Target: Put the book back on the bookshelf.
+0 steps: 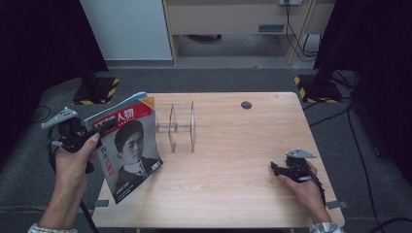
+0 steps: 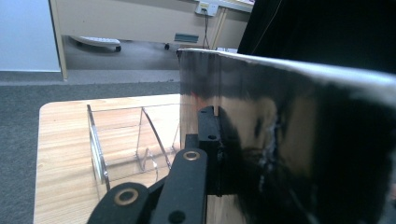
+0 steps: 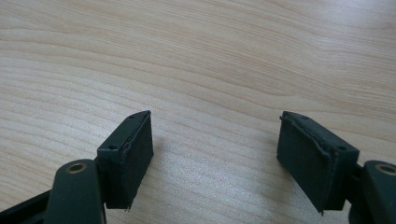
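1. Your left hand (image 1: 73, 158) comes in at the left edge of the table and carries the left gripper (image 1: 99, 130), a black two-jaw tool with a grey three-cornered plate on top.
2. The left gripper is clenched on the glossy magazine with a red masthead and a black-and-white portrait cover (image 1: 127, 150). In the left gripper view, one black jaw lies flat against the magazine's shiny dark cover (image 2: 289, 140).
3. You hold the magazine by its upper left corner. It stands nearly upright and tilted, cover toward the camera. Whether its lower corner touches the light wooden table (image 1: 233, 145) near the front left corner or hangs just above it, you cannot tell.
4. Just to the right of the magazine stands the clear acrylic rack with upright divider plates (image 1: 177, 126), on the back left part of the table. In the left gripper view the rack (image 2: 126, 140) stands beyond the magazine's edge; its slots hold nothing.
5. A small dark round hole (image 1: 246, 105) sits in the tabletop near the back edge, right of the rack.
6. Your right hand (image 1: 303, 187) rests on the table near its front right corner, with the right gripper (image 1: 276, 169) pointing left, well apart from magazine and rack.
7. The right gripper is released: in the right gripper view the two black pads (image 3: 130, 156) stand apart with bare wood grain between them.
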`<state>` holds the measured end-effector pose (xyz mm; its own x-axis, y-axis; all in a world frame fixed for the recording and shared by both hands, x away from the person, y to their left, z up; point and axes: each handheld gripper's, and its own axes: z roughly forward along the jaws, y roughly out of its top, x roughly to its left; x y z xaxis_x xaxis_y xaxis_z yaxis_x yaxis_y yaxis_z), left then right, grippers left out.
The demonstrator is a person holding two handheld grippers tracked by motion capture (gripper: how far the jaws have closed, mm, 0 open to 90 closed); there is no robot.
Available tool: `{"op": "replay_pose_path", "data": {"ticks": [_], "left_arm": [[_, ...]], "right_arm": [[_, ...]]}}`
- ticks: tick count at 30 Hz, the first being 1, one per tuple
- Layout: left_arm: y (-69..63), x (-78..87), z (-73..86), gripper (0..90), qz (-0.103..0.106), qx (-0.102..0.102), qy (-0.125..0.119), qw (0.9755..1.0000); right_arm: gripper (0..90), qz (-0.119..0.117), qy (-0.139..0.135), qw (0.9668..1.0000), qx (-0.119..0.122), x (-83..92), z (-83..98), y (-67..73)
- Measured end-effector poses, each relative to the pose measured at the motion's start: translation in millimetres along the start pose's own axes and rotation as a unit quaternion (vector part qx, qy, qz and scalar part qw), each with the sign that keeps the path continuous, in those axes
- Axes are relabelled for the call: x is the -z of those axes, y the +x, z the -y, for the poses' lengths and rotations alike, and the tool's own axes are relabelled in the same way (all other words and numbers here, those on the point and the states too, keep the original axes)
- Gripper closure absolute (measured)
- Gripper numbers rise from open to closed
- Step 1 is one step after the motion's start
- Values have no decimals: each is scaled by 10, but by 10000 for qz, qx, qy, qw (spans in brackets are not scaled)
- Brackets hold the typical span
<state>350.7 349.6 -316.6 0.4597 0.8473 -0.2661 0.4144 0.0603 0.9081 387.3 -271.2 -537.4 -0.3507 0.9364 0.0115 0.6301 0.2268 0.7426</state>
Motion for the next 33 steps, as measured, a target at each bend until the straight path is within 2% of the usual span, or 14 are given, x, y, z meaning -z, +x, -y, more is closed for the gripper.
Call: {"op": "replay_pose_path", "data": {"ticks": [11, 24, 33], "left_arm": [[64, 69, -28, 865, -83, 55, -75, 9999], [194, 196, -65, 865, -304, 93, -124, 9994], [278, 159, -129, 865, -485, 92, -167, 9986]], "right_arm": [[270, 1, -1, 10000, 2, 0, 0, 0], [270, -6, -1, 10000, 5, 0, 0, 1], [270, -12, 2, 10000, 9, 0, 0, 1]]}}
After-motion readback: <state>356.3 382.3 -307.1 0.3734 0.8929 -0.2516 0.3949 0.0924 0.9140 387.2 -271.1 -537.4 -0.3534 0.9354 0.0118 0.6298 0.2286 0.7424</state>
